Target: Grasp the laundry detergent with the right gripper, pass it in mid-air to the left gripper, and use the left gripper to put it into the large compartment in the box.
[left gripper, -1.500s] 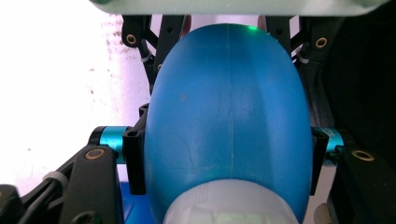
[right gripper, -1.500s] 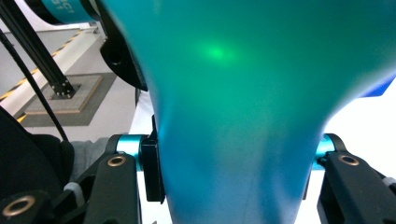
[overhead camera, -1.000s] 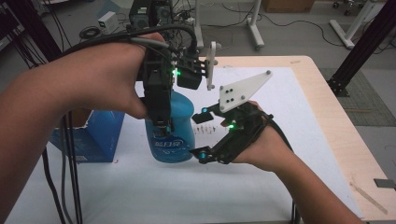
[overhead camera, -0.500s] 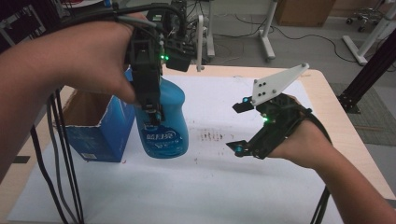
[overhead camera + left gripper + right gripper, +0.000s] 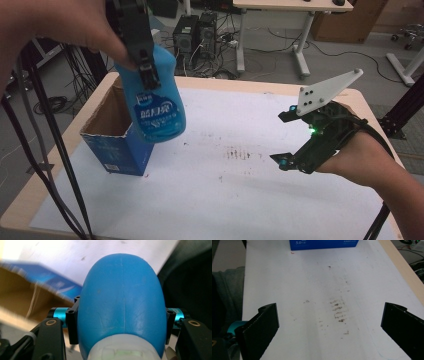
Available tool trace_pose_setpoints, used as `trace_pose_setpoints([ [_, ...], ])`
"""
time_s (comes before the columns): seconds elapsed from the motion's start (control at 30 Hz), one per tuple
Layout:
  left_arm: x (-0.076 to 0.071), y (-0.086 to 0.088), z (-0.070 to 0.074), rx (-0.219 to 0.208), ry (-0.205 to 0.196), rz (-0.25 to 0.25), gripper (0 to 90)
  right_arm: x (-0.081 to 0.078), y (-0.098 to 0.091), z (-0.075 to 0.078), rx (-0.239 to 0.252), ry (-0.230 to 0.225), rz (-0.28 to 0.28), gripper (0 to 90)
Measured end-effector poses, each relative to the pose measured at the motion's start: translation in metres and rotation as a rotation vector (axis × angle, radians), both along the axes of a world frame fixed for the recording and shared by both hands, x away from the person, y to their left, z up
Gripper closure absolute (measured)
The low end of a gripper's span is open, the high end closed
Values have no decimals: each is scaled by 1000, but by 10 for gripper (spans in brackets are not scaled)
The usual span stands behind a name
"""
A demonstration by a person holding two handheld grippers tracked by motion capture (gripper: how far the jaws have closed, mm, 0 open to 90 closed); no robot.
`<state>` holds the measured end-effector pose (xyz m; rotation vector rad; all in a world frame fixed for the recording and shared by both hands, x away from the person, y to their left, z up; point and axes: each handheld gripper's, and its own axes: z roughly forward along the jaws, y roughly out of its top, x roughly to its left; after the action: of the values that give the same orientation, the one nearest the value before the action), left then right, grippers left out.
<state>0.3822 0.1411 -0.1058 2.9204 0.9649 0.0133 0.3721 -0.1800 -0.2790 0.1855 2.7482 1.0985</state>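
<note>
Since the earlier frames the blue plastic bottle point(image 5: 156, 100) has risen off the white sheet point(image 5: 240, 185) on the desk point(image 5: 372, 107) and now hangs in the air, carried toward the open blue cardboard box point(image 5: 117, 142), while the right gripper point(image 5: 285, 140) has drawn away from the bottle, to the far side of the sheet from the box.

The left gripper point(image 5: 145, 75) holds the bottle, its fingers point(image 5: 72, 325) clamped on both sides of the body just below the pale, whitish cap end point(image 5: 125, 350). The bottle is a smooth, rounded, egg-like shape in bright blue, with a faint seam running down its middle in the left gripper view. In the high view it hangs with its broad bottom end down, tilted slightly, and carries a label with white lettering on its lower half. Its bottom sits just above and beside the box's nearer top corner, overlapping the box's rim in that view; whether it touches the box I cannot tell.

The box stands upright on the sheet, top open, brown inside.

The right gripper's fingers point(image 5: 264, 325) have just been opening and stand wide apart with nothing between them, pointing across the smudged sheet toward the box.
</note>
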Motion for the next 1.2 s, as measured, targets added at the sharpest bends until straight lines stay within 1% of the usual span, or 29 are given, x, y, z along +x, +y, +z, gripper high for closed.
trace_pose_setpoints([
  [0.03, 2, 4, 2, 1, -5, 27, 381, 0, 1, 0, -1, 0, 3, 7],
  [0.13, 8, 20, 8, -5, -27, 145, 381, 1, 2, -1, -4, -6, -1, 7],
  [0.17, 8, 20, 8, -5, -27, 145, 381, 1, 2, -1, -4, -6, -1, 7],
  [0.2, 12, 32, 10, -3, -30, 224, 381, 1, 2, -1, -4, -8, -4, 7],
  [0.23, 14, 36, 10, -5, -33, 261, 381, 2, 2, -1, 1, -8, -13, 7],
  [0.27, 18, 45, 10, 8, -27, 296, 381, 2, 2, -1, 3, -5, -12, 9],
  [0.3, 20, 50, 10, 14, -24, 325, 381, 3, 1, -2, 4, -6, -11, 11],
  [0.33, 23, 59, 8, 23, -21, 388, 381, 3, 1, -2, 4, -10, -13, 11],
  [0.37, 25, 64, 8, 30, -21, 421, 381, 3, 2, -1, 5, -9, -15, 11],
  [0.47, 31, 83, 3, 50, -28, 547, 381, 3, 2, -2, 3, -14, -15, 11],
  [0.53, 34, 94, -1, 59, -26, 605, 381, 4, 2, -2, 0, -10, -16, 11],
  [0.6, 37, 102, -7, 60, -24, 644, 381, 5, 3, -3, -8, -10, -22, 11],
  [0.63, 39, 105, -10, 59, -20, 654, 381, 6, 3, -3, -6, -7, -22, 11],
  [0.67, 39, 105, -10, 59, -20, 654, 381, 6, 3, -4, -6, -7, -22, 11],
  [0.7, 42, 110, -20, 48, 4, 675, 381, 7, 5, -4, -9, -8, -24, 11],
  [0.8, 45, 112, -33, 39, 28, 666, 381, 8, 7, -5, -15, -4, -22, 11],
  [0.87, 49, 113, -42, 41, 38, 633, 381, 8, 9, -6, -18, -1, -17, 11],
  [0.93, 52, 113, -53, 35, 39, 592, 381, 8, 10, -6, -22, -2, -15, 11],
  [0.97, 52, 113, -53, 35, 39, 592, 381, 8, 10, -6, -22, -2, -15, 11],
  [1.03, 55, 114, -65, 41, 54, 561, 381, 8, 11, -7, -30, 6, -15, 11],
  [1.07, 56, 113, -73, 47, 60, 533, 381, 8, 10, -7, -33, 6, -16, 11],
  [1.1, 57, 113, -78, 51, 61, 511, 381, 8, 10, -7, -35, 9, -18, 11],
  [1.13, 58, 113, -86, 58, 65, 476, 381, 8, 9, -7, -39, 9, -19, 11],
  [1.17, 58, 112, -91, 58, 65, 465, 381, 9, 8, -7, -44, 12, -25, 11],
  [1.2, 59, 112, -97, 63, 69, 440, 381, 9, 7, -6, -48, 11, -29, 11],
])
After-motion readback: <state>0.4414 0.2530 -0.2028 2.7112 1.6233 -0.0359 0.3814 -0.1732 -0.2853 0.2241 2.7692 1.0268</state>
